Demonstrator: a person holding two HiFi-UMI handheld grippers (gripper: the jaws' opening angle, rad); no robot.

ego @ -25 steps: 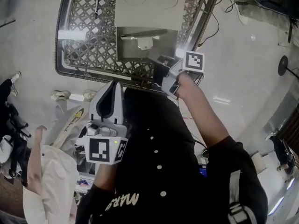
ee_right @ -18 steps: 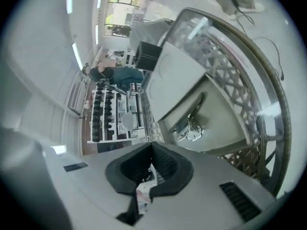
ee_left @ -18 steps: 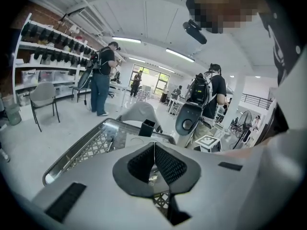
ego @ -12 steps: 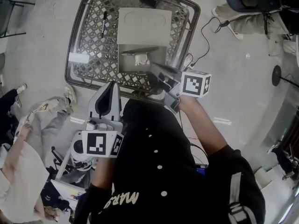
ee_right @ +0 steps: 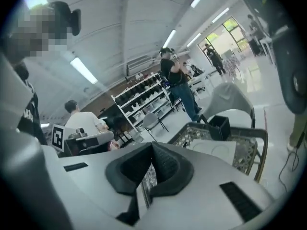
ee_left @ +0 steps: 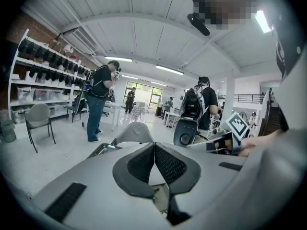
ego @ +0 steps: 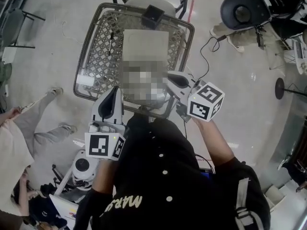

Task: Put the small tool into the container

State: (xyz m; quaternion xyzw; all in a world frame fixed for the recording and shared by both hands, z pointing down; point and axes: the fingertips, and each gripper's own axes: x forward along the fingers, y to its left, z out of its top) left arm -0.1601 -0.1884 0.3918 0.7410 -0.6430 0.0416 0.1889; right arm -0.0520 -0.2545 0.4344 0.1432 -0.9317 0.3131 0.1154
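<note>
— Between the jaws of the right gripper [ee_right: 152, 150], what do you see?
— Nothing. They are pressed together. The left gripper [ee_left: 154, 145] is the same, closed and empty.
— And the small tool [ego: 111, 41]?
— It lies inside the mesh basket [ego: 85, 56], near its left wall, apart from both grippers.

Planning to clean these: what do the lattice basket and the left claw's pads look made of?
Basket: likely metal, grey lattice with a shiny rim. Left claw pads: probably rubber, matte black with fine dotted texture.
</note>
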